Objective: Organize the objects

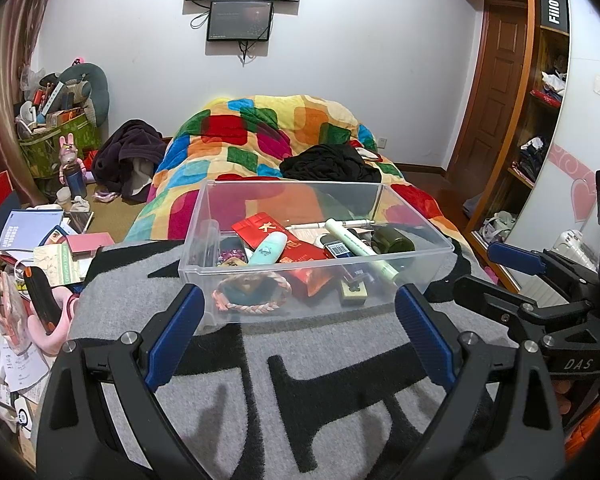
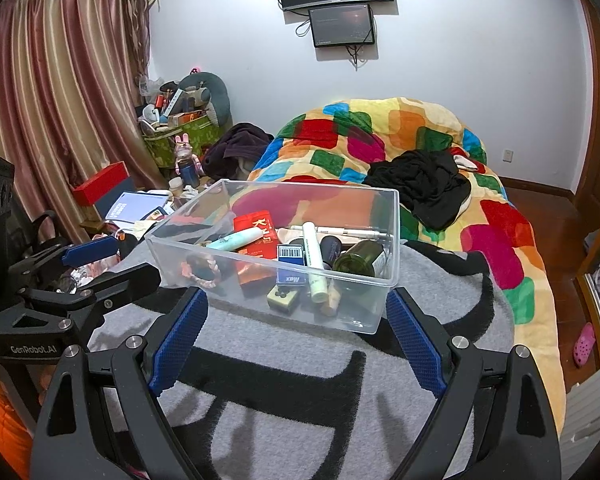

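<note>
Both tongs, left (image 1: 300, 312) and right (image 2: 296, 320), gape empty, just short of the clear bin (image 1: 236, 280).

Storage bin (image 1: 416, 250): clear, glossy, smooth plastic. Blanket (image 1: 340, 400) beneath it: grey and black cloth, matt and fuzzy. Quilt (image 2: 500, 240): soft multicoloured cloth. Jar (image 2: 360, 260): dark green and glossy, apparently glass. Left gripper (image 1: 300, 332): matt black plastic, with ribbed blue pads (image 1: 424, 332) and shiny metal bolts. Door (image 1: 496, 80): polished brown wood.

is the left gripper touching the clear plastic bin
Apart. The left wrist view shows grey blanket between the open left gripper and the clear plastic bin.
</note>
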A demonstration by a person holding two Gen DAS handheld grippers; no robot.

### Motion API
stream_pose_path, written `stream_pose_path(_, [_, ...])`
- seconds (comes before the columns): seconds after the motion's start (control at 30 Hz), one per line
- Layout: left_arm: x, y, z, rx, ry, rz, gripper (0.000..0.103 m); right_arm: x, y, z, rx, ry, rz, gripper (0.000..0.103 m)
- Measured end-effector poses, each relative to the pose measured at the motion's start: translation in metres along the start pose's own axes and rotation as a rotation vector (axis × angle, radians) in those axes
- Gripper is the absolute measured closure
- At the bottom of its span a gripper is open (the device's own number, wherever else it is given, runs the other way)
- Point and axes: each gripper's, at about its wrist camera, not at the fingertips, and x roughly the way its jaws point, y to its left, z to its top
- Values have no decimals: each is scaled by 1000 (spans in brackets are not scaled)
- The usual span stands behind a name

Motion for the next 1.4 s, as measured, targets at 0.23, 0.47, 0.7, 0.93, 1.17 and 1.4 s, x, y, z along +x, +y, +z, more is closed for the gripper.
stream_pose_path(0.23, [-1, -2, -1, 6, -6, -2, 6, 0, 1, -1, 1, 0, 1, 14])
stream_pose_path(0.47, [-4, -4, -2, 9, -16, -4, 6, 0, 1, -1, 0, -1, 1, 14])
stream_pose_path(0.7, [-5, -2, -1, 6, -16, -8, 6, 0, 0, -1, 1, 1, 2, 14])
stream_pose_path(0.93, [-4, -4, -1, 3, -8, -16, 6, 0, 2, -2, 2, 1, 3, 14])
stream_pose_path(1.17, [-2, -4, -1, -7, 5, -16, 6, 1, 9, -5, -1, 5, 6, 14])
stream_pose_path(1.4, [-2, -3, -2, -11, 1, -13, 6, 2, 10, -5, -1, 7, 7, 14])
